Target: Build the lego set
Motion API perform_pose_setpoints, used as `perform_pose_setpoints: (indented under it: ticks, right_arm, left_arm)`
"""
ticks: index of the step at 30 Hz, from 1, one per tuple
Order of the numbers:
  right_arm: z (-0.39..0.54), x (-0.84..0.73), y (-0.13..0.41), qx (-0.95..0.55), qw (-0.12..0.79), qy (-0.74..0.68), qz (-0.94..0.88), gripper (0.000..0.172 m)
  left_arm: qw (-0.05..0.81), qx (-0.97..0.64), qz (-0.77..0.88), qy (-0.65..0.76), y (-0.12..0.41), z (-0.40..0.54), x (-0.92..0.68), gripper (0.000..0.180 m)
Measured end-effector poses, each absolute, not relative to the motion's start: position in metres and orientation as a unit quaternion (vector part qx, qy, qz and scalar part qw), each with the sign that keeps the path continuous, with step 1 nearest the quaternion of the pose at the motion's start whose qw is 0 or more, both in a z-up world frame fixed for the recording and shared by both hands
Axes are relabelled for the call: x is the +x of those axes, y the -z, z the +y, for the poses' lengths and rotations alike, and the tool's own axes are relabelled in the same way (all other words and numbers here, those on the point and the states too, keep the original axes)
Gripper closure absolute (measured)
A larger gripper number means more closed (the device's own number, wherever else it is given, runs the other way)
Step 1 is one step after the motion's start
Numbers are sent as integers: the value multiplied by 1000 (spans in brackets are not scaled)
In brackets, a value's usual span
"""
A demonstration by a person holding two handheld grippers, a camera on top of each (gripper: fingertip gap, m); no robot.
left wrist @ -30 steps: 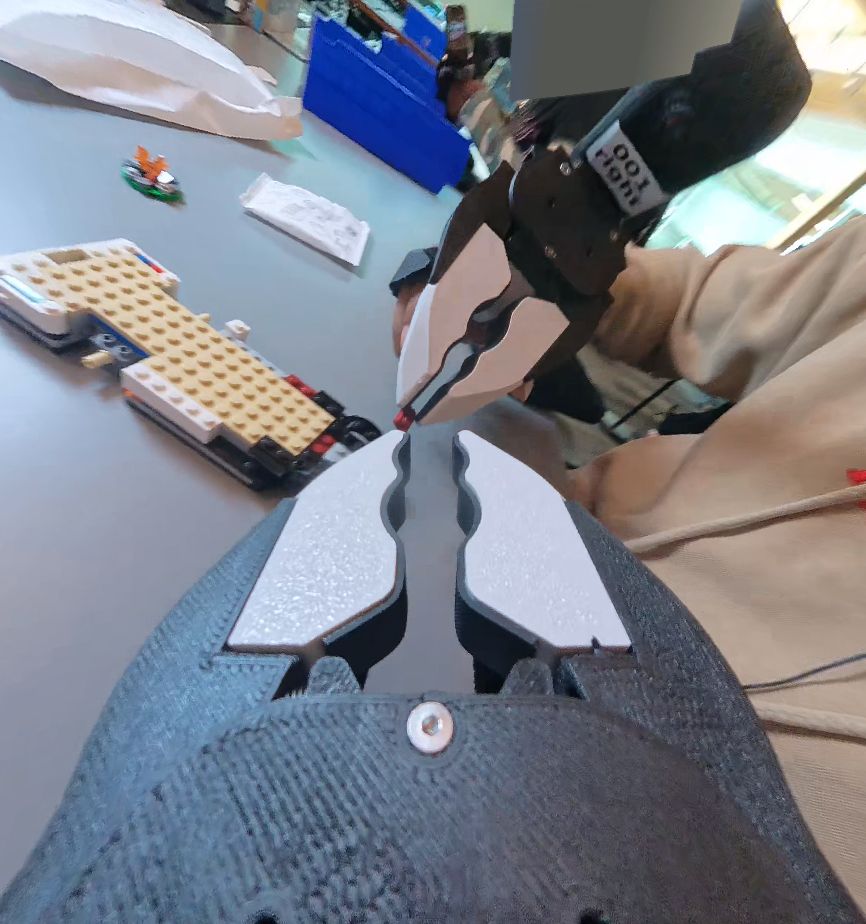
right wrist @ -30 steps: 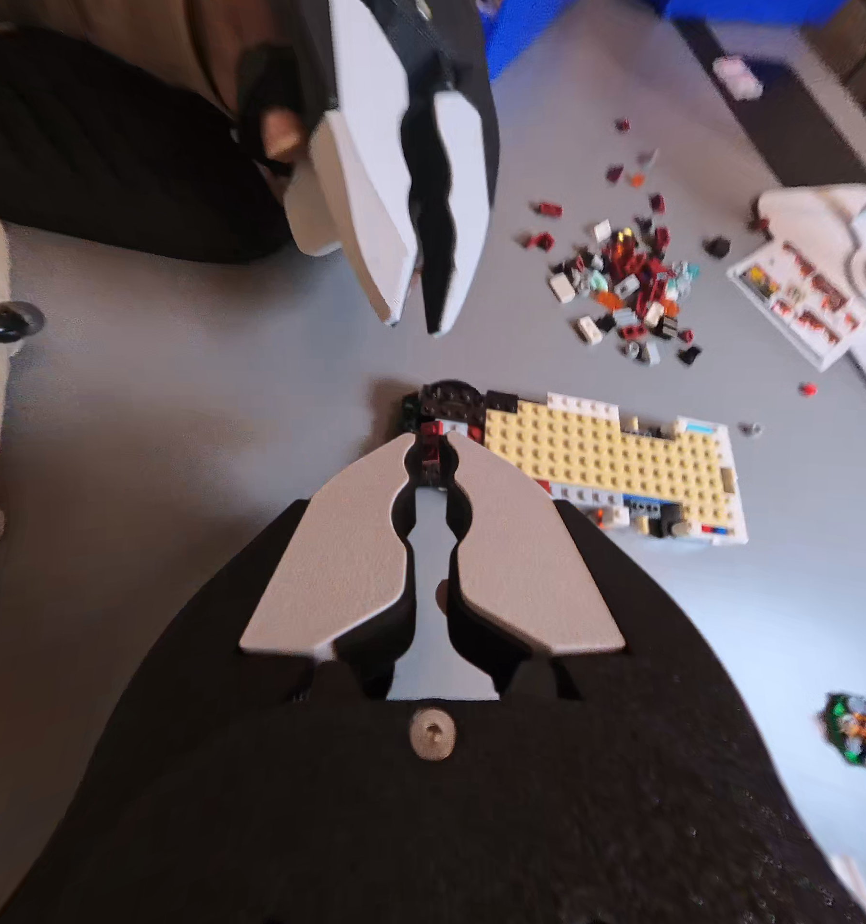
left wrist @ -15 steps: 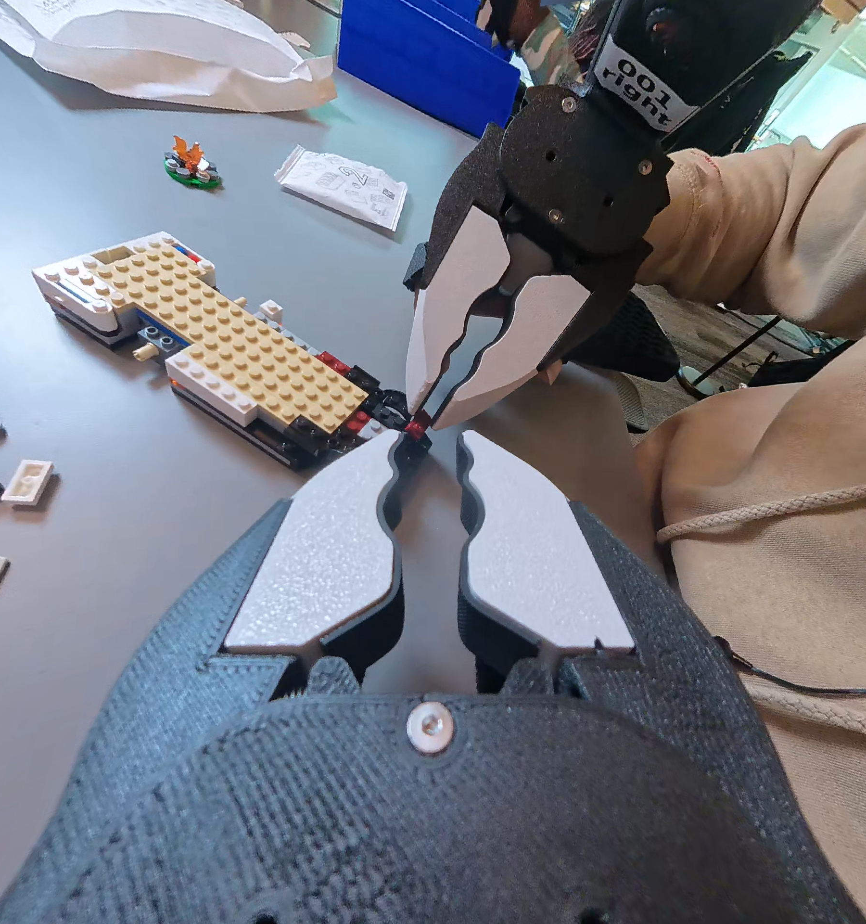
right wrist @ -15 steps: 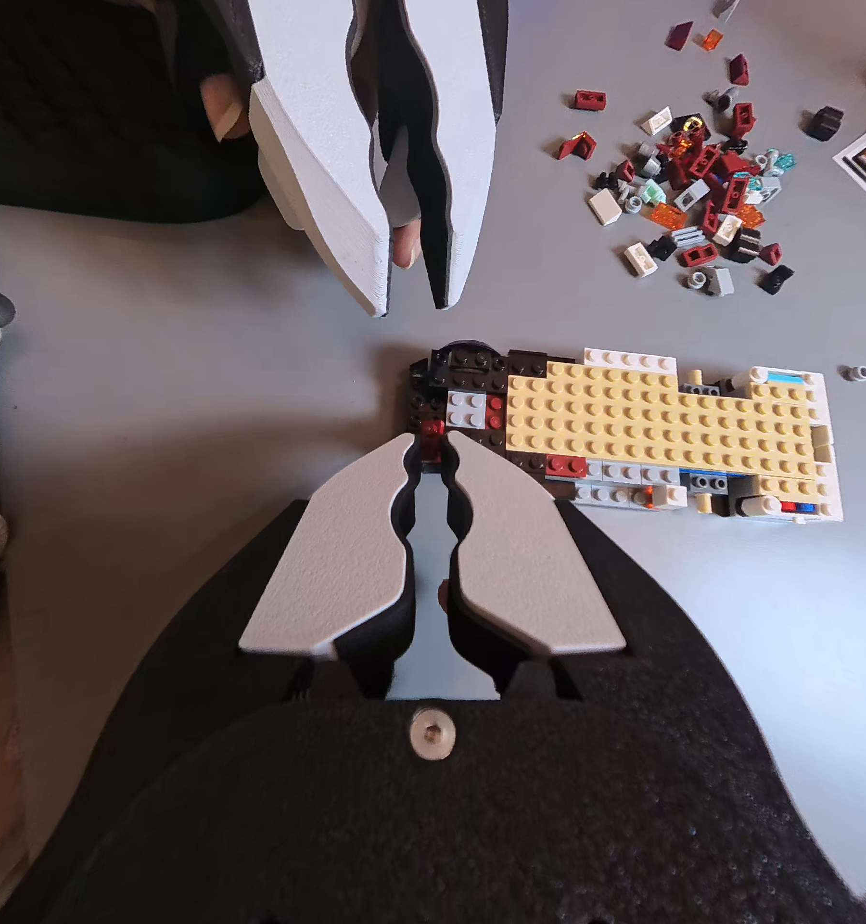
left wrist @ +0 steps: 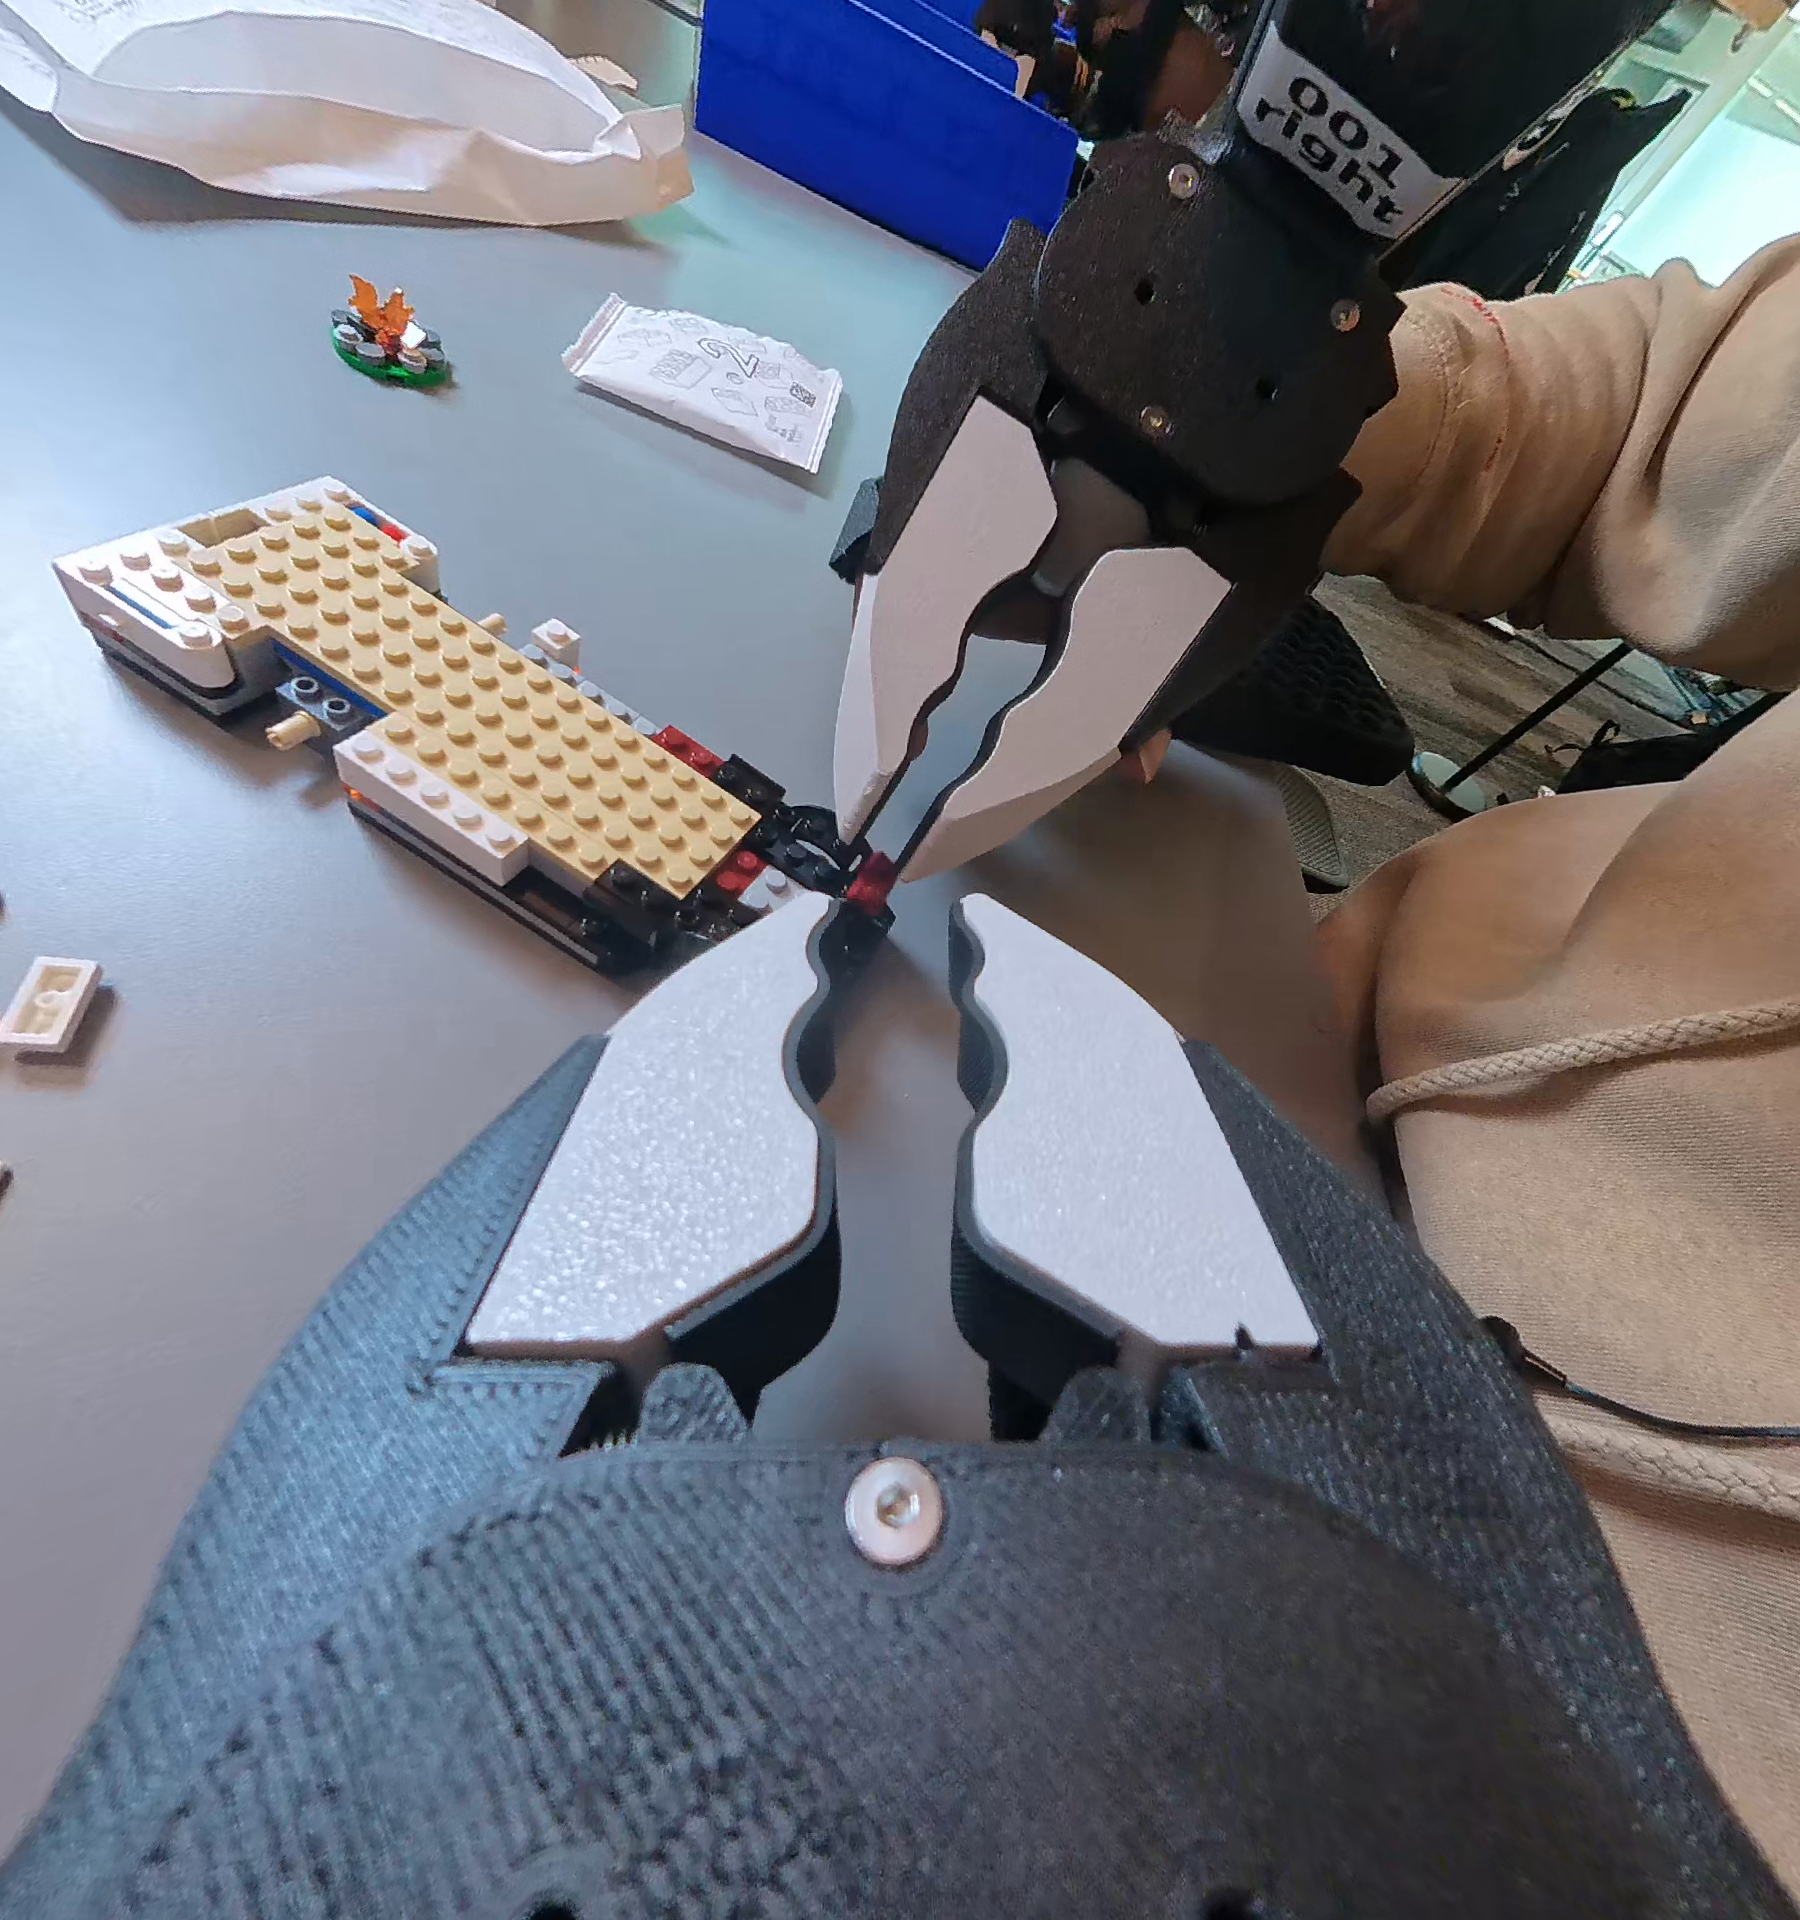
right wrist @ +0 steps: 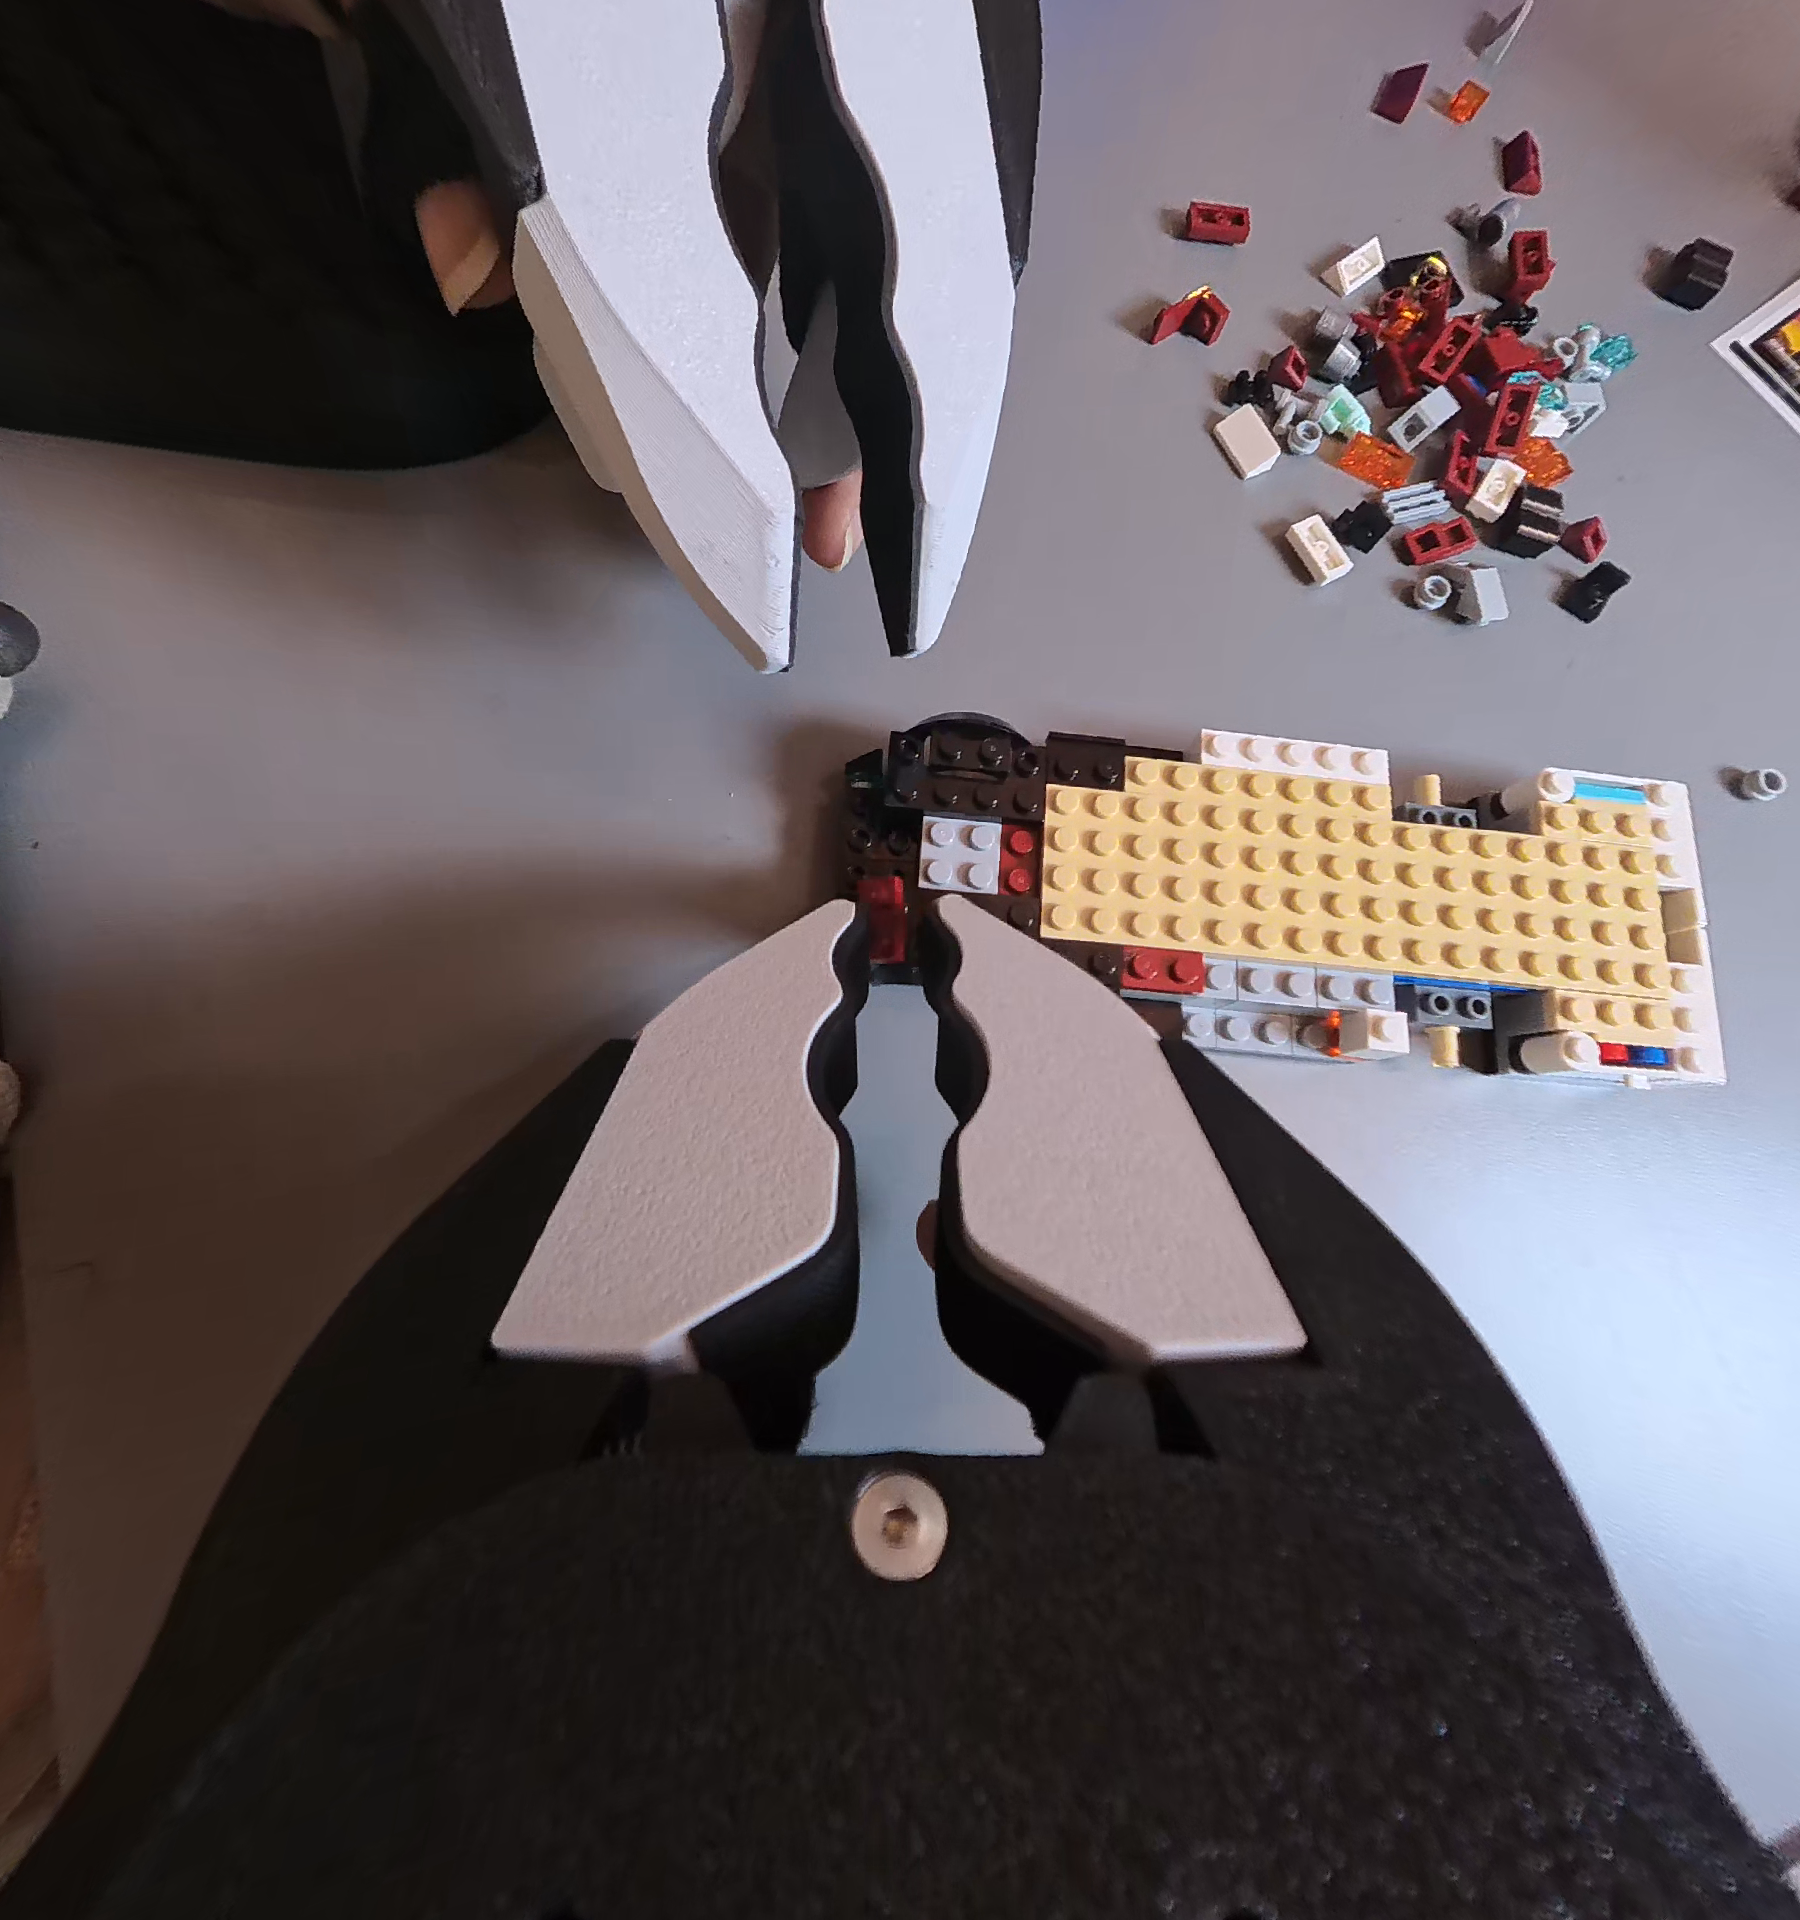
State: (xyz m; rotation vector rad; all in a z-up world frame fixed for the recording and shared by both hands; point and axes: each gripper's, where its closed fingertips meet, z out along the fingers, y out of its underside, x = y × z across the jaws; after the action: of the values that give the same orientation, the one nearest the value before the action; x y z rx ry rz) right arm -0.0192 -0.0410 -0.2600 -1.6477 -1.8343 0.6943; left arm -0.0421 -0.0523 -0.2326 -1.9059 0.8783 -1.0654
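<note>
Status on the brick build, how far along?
Done: a tan-topped base lies assembled on the table. In hand: a small red brick sits between the right gripper's tips at the base's black end; gripped or seated, can't tell. Left gripper is open and empty. Left: a pile of loose bricks.

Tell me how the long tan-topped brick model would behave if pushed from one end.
The brick model would probably slide rather than tip, since it lies low and flat on the smooth table. It likely stays stiff, as overlapping plates span its length. Its small side pegs might snap off.
</note>
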Motion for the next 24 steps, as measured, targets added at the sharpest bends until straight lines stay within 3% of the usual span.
perform_pose_setpoints:
  ticks: [10,24]
  right_arm:
    - [-50,-17,256,-598,280,-267,-702,162]
    - [-88,-7,279,-501,153,-252,-814,154]
  left_arm:
    - [383,-748,345,418,233,-52,-42,162]
    - [382,-746,366,405,236,-56,-39,162]
